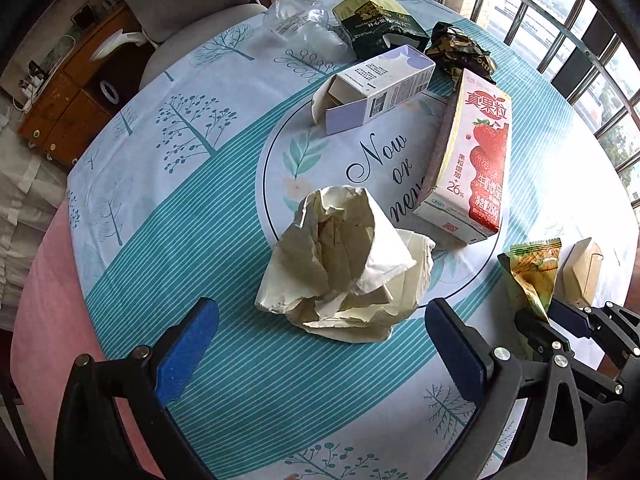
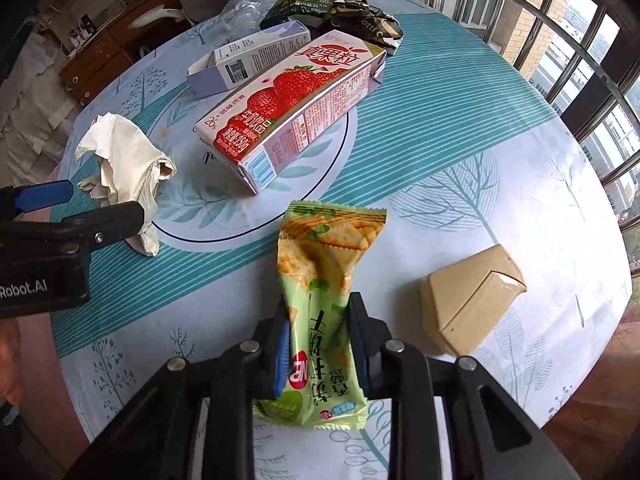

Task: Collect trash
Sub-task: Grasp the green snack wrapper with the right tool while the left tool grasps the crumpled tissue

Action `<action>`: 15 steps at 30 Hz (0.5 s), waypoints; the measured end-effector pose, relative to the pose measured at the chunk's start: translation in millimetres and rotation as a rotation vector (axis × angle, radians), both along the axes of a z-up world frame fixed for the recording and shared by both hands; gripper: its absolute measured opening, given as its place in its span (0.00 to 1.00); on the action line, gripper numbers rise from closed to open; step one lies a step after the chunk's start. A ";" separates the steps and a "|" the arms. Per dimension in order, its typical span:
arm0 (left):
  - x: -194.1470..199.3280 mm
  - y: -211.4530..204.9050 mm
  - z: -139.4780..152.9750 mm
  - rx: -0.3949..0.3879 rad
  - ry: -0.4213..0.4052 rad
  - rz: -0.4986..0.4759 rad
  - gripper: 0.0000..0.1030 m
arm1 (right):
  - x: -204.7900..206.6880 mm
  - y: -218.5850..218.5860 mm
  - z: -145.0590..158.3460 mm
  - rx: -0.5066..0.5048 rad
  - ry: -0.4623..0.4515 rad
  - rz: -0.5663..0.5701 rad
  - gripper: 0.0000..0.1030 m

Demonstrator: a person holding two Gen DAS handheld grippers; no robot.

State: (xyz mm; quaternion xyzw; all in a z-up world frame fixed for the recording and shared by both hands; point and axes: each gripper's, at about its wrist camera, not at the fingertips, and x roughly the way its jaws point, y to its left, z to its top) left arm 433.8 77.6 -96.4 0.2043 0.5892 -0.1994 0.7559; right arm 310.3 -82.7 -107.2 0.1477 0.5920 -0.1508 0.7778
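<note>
A crumpled white paper wad [image 1: 344,268] lies on the round table, just ahead of my open left gripper [image 1: 320,320], whose blue pads sit on either side of its near edge. The wad also shows in the right wrist view [image 2: 124,168]. My right gripper [image 2: 318,320] is shut on a green cracker wrapper [image 2: 320,280] and holds it above the table; the wrapper also shows in the left wrist view [image 1: 532,272]. A pink strawberry milk carton [image 1: 472,160] lies on its side in the middle of the table.
A lavender open box [image 1: 376,88], a dark green box [image 1: 376,20], a dark crumpled wrapper [image 1: 460,52] and clear plastic [image 1: 300,24] lie at the far side. A tan carton [image 2: 468,300] lies right of the wrapper. Window bars stand beyond the table.
</note>
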 end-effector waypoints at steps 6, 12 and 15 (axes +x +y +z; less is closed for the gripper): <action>10.3 -2.2 -14.2 -0.018 0.034 0.016 0.88 | -0.6 -7.3 0.2 0.045 -0.026 -0.056 0.17; 15.7 -0.2 -19.4 -0.042 0.045 0.012 0.65 | -14.9 -18.9 5.9 0.070 -0.045 -0.063 0.14; 13.3 1.3 -14.4 -0.060 0.033 0.015 0.61 | -21.2 -26.4 12.1 0.082 -0.065 -0.066 0.14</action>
